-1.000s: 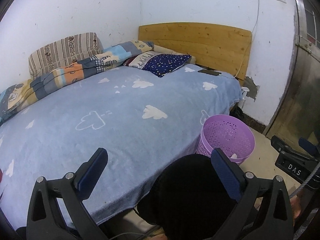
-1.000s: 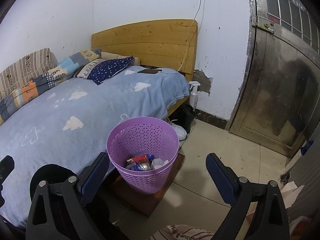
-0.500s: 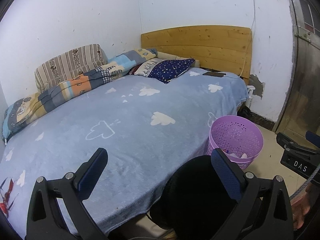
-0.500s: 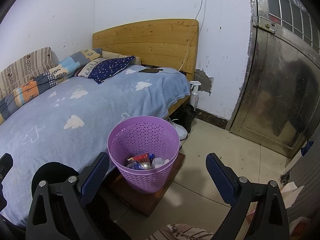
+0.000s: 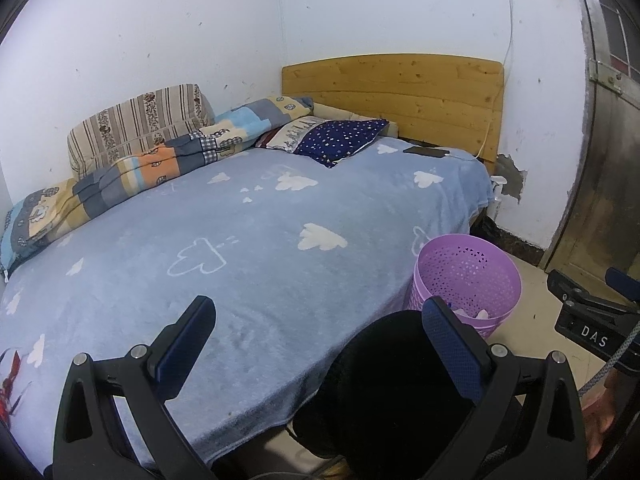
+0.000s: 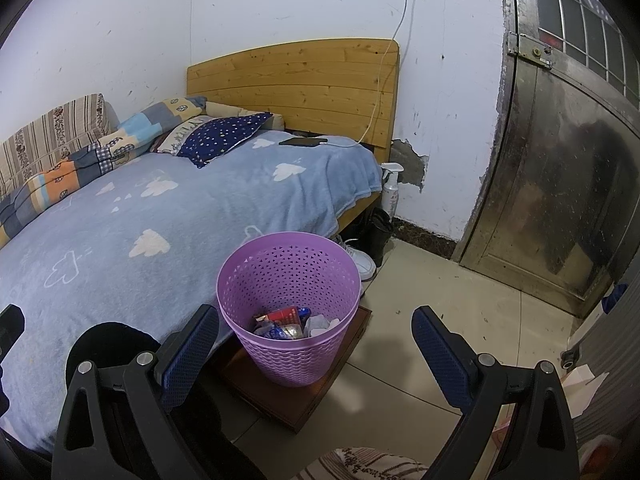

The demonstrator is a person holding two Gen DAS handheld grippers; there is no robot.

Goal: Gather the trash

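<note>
Far left of the left wrist view, the folded quilt point(image 5: 132, 168) lay along the wall, then the blue cloud blanket point(image 5: 248, 240) spread across the bed, and nothing that read as trash showed on it. Low in the frame the left claw point(image 5: 320, 344) stood wide open, empty, hovering over the blanket's near edge. Risk number one: a claw dropping here could snag the fleece instead of litter.

Moving right, the phone point(image 6: 302, 142) on its charging cable point(image 6: 376, 120) sat near the headboard, upper middle of the right wrist view; a careless sweep could take it for rubbish or drag the cord.

Centre frame, the purple basket point(image 6: 288, 280) perched on a dark wooden board point(image 6: 316, 392) just beside the bed, wrappers point(image 6: 286, 322) already at its bottom. The basket looked light, so a nudge might tip it off the board and spill the lot.

The right claw point(image 6: 316, 344) was spread wide too, holding nothing, just short of the basket

Far right, paper scraps point(image 6: 580, 376) lay on the floor by the metal door point(image 6: 560, 184), easy to overlook
</note>
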